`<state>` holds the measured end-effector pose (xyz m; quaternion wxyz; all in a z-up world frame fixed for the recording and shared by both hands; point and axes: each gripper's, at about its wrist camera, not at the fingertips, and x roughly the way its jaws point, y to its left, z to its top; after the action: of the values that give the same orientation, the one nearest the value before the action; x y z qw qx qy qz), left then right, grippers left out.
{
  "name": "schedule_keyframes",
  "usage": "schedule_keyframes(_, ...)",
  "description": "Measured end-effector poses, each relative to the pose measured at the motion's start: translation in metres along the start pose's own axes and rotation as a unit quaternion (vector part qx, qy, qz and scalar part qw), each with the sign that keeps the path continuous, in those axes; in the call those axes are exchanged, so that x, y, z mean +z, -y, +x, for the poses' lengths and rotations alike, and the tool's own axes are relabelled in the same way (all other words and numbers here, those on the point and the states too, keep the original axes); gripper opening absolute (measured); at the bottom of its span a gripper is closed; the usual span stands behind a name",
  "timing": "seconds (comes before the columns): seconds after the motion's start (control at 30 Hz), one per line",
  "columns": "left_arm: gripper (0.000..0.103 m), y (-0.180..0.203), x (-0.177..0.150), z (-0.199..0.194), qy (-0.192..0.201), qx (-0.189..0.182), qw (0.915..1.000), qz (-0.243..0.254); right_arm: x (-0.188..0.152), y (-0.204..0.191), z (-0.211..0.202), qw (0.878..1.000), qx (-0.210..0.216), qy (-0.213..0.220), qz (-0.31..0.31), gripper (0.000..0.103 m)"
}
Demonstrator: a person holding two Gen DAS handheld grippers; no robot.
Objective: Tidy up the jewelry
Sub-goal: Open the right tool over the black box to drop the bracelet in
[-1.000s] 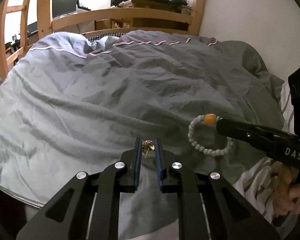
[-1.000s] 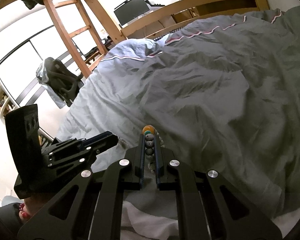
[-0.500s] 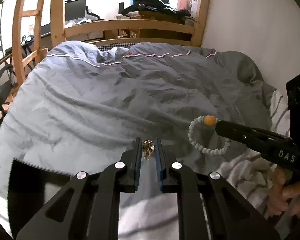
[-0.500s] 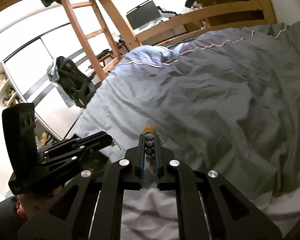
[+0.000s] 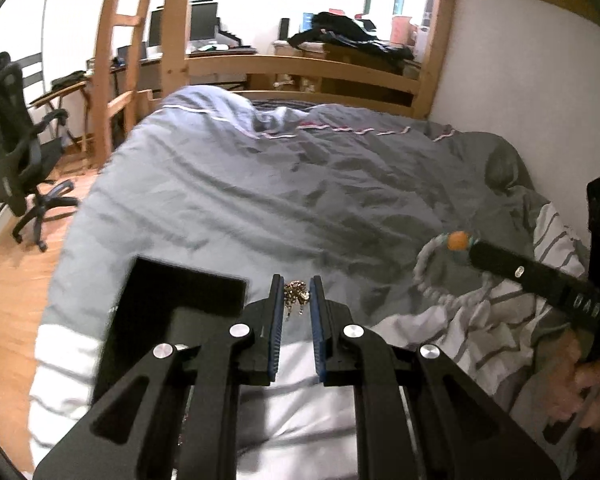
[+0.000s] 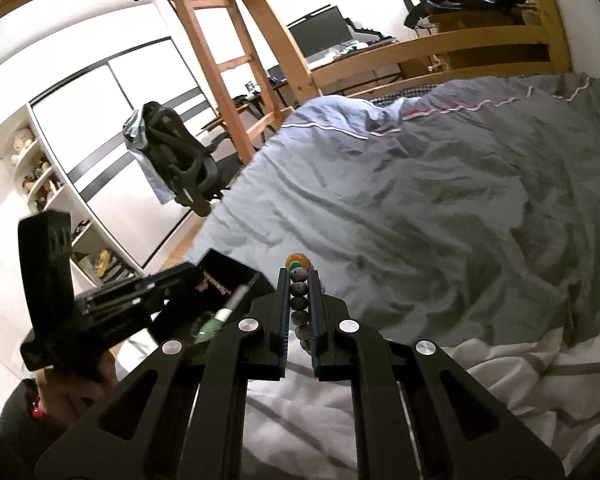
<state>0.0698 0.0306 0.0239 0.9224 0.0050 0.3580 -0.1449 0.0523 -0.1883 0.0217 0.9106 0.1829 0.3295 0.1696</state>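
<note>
My left gripper (image 5: 296, 286) is shut on a small gold trinket (image 5: 296, 300), held above the near edge of the bed. A black jewelry box (image 5: 180, 300) lies open just left of and below it. My right gripper (image 6: 299, 276) is shut on a grey beaded bracelet with an orange bead (image 6: 298, 292). The bracelet (image 5: 440, 272) hangs as a loop from the right gripper (image 5: 474, 250) in the left wrist view. In the right wrist view the box (image 6: 220, 292) shows jewelry and a green item inside, with the left gripper (image 6: 188, 276) over it.
A grey duvet (image 5: 300, 184) covers the bed, with a white striped sheet (image 5: 480, 320) at the near end. A wooden bunk frame and ladder (image 6: 228, 60) stand at the left. A black office chair (image 5: 16, 152) is on the wood floor. A wall runs along the right.
Both grippers have drawn back toward the near end of the bed, still holding their items. The black jewelry box has come into view under the left gripper.
</note>
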Motion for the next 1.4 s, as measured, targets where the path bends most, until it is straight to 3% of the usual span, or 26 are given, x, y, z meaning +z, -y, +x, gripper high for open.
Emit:
schedule_keyframes(0.47,0.013,-0.070,-0.015,-0.050,0.012,0.028,0.9989,-0.036,0.003,-0.094,0.035,0.997,0.055,-0.025,-0.042,0.009)
schedule_keyframes(0.7,0.012,-0.089,-0.025,-0.035,-0.012,0.026,0.9980,-0.057,-0.004,-0.124,0.074,0.995,0.071,-0.053,-0.054,0.009)
schedule_keyframes(1.03,0.013,-0.109,-0.032,-0.006,-0.054,0.032,0.9947,-0.081,-0.017,-0.118,0.143,0.991,0.074,-0.103,-0.053,0.010)
schedule_keyframes(1.07,0.017,-0.110,-0.032,-0.005,-0.054,0.038,0.9945,-0.082,-0.018,-0.118,0.152,0.989,0.076,-0.116,-0.051,0.010)
schedule_keyframes(1.13,0.043,-0.112,-0.032,-0.006,-0.050,0.047,0.9939,-0.086,-0.020,-0.116,0.158,0.988,0.076,-0.124,-0.047,0.011)
schedule_keyframes(1.17,0.073,-0.113,-0.032,-0.009,-0.043,0.058,0.9933,-0.089,-0.020,-0.116,0.159,0.989,0.073,-0.123,-0.046,0.020)
schedule_keyframes(1.2,0.084,-0.115,-0.032,-0.013,-0.034,0.072,0.9925,-0.093,-0.018,-0.116,0.159,0.989,0.068,-0.121,-0.046,0.029)
schedule_keyframes(1.27,0.086,-0.119,-0.030,-0.023,-0.016,0.083,0.9910,-0.104,-0.015,-0.115,0.149,0.992,0.058,-0.103,-0.045,0.067)
schedule_keyframes(1.33,0.094,-0.125,-0.030,-0.038,-0.002,0.095,0.9874,-0.126,-0.007,-0.116,0.128,0.995,0.042,-0.075,-0.042,0.080)
schedule_keyframes(1.4,0.095,-0.128,-0.029,-0.052,0.007,0.101,0.9851,-0.139,0.001,-0.120,0.107,0.997,0.024,-0.057,-0.047,0.093)
